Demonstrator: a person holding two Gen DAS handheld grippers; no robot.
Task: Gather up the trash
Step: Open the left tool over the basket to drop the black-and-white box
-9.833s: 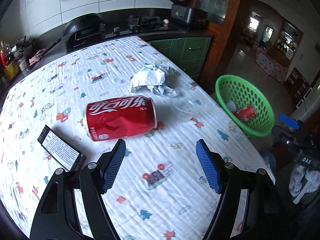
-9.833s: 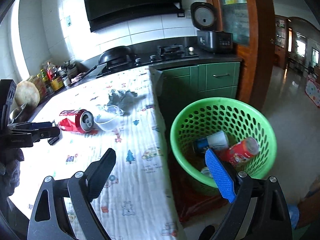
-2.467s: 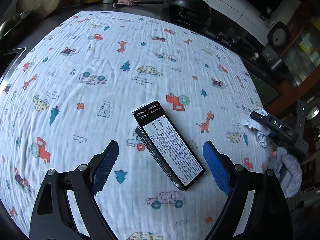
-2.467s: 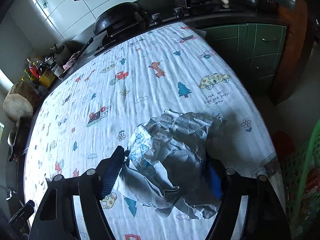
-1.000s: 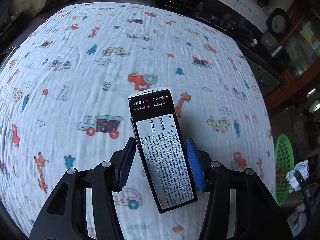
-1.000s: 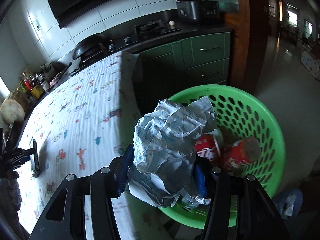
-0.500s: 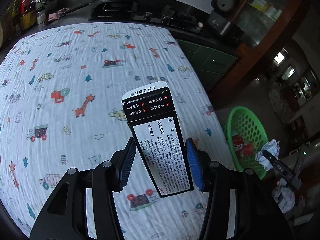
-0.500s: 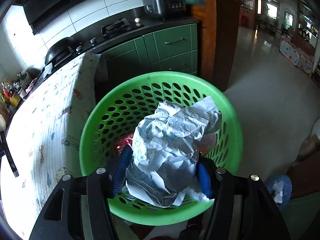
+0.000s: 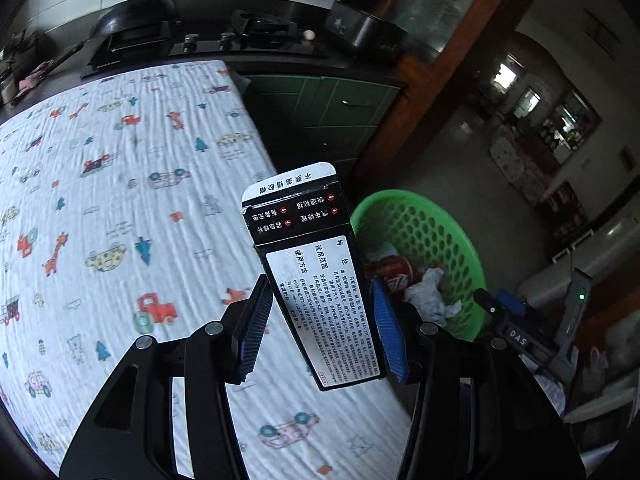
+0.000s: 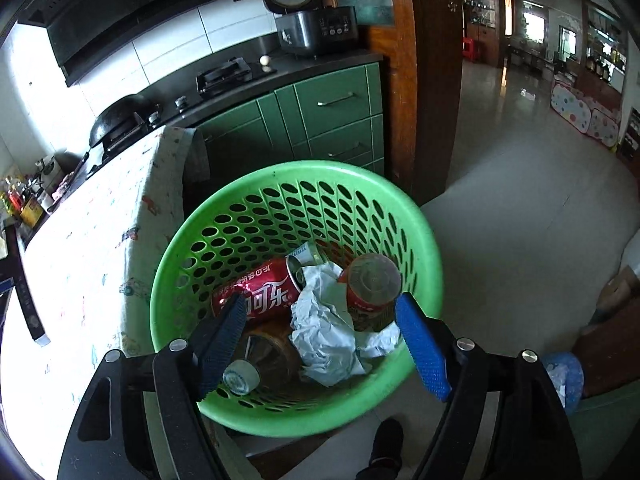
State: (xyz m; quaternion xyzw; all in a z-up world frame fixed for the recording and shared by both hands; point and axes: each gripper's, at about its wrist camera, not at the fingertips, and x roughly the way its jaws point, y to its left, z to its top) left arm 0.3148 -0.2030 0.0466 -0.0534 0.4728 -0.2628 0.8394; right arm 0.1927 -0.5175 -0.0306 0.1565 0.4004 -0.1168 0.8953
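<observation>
My left gripper (image 9: pixel 320 312) is shut on a black and white printed box (image 9: pixel 316 276) and holds it in the air over the table's right edge, short of the green basket (image 9: pixel 452 232). My right gripper (image 10: pixel 320 336) is open and empty just above the green basket (image 10: pixel 424 240). In the basket lie the crumpled white paper (image 10: pixel 324 328), a red cola can (image 10: pixel 260 292), another red can (image 10: pixel 370 288) and a clear bottle with a white cap (image 10: pixel 256 364). The box also shows at the far left of the right wrist view (image 10: pixel 28 300).
The table with the cartoon-print cloth (image 9: pixel 100 184) lies left of the basket. Green cabinets (image 10: pixel 320 116) and a wooden post (image 10: pixel 420 80) stand behind it. A stove and a rice cooker (image 10: pixel 316 28) sit on the dark counter. Tiled floor (image 10: pixel 520 184) lies to the right.
My right gripper has opened and the crumpled paper has dropped into the basket. My left gripper has carried the box to the right, toward the basket.
</observation>
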